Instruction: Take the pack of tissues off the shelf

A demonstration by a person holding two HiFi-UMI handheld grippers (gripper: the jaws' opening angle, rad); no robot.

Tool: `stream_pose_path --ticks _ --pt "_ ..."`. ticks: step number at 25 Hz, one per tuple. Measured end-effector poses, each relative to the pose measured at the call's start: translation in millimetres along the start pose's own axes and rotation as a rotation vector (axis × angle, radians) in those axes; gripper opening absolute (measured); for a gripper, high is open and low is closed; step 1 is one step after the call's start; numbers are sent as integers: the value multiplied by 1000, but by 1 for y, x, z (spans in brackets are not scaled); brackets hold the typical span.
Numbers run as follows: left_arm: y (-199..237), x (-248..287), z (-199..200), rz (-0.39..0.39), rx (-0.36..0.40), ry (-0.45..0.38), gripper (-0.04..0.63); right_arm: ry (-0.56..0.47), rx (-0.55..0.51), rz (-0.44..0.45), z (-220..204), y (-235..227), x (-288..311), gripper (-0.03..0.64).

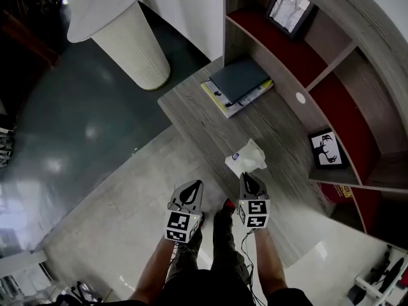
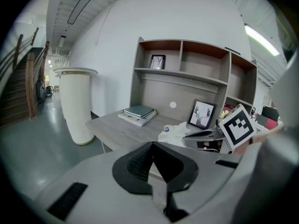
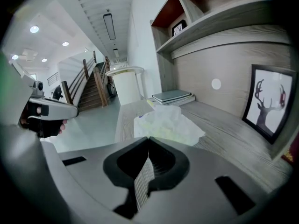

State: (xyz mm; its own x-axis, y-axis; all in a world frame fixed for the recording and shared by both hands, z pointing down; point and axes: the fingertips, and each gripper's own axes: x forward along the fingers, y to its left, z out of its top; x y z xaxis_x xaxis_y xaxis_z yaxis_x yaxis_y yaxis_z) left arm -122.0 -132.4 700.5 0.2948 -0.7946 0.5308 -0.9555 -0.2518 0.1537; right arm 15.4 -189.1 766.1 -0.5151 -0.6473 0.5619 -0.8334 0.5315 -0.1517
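The white pack of tissues (image 1: 246, 158) lies on the grey wooden desk (image 1: 197, 116), near its front edge below the shelf unit (image 1: 357, 62). My right gripper (image 1: 250, 178) hangs shut just in front of the pack, with its tip close to it and nothing held. In the right gripper view the tissues (image 3: 166, 122) fill the space right beyond the closed gripper (image 3: 148, 138). My left gripper (image 1: 191, 187) is off the desk's edge, to the left of the pack, also shut and empty. From the left gripper (image 2: 152, 143) the pack (image 2: 174, 133) shows beside the right gripper (image 2: 205, 136).
A stack of books (image 1: 239, 85) rests further back on the desk. A framed deer picture (image 1: 328, 148) stands in the lower shelf bay, another frame (image 1: 290, 8) higher up. A white ribbed column (image 1: 127, 37) stands on the floor to the left. A staircase (image 3: 93, 90) rises behind.
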Motion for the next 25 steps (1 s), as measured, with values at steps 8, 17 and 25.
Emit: stream_pose_path --ticks 8,17,25 --pt "-1 -1 -8 5 -5 12 6 3 9 11 -12 0 4 28" --pt "0 -4 -13 11 -16 18 6 1 58 33 -19 0 10 31" --pt "-1 -8 -16 4 -13 27 6 -4 82 48 -20 5 7 129"
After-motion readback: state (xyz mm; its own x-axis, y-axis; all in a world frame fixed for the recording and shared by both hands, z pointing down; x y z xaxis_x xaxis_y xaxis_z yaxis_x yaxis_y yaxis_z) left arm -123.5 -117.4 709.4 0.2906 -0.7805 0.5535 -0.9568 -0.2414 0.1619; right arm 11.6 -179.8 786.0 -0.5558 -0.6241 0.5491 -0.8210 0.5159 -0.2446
